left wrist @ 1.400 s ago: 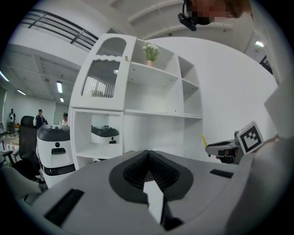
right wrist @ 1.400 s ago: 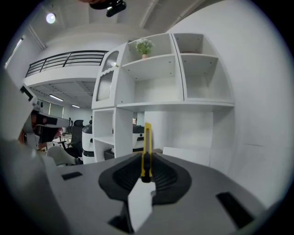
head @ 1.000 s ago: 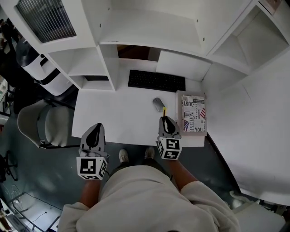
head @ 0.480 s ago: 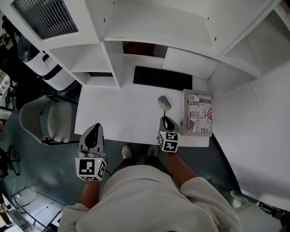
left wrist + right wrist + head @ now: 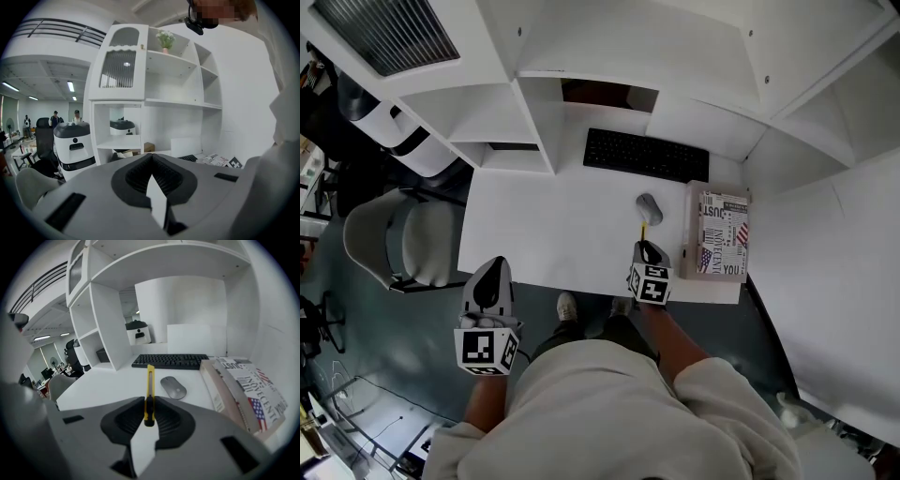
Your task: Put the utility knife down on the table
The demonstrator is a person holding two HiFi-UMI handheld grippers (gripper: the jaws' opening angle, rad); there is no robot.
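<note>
white table | right gripper lower | utility knife still clamped

Ahead of me: white open-shelf unit over white table | my left: pale grey padded chair on dark grey floor | my right: plain white wall | beyond: lit ceiling strip lights

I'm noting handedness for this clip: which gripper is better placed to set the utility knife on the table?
Right. The right gripper grips the yellow utility knife, tilted down over the table near the mouse. The left gripper is shut on nothing, by the table's front edge.
</note>
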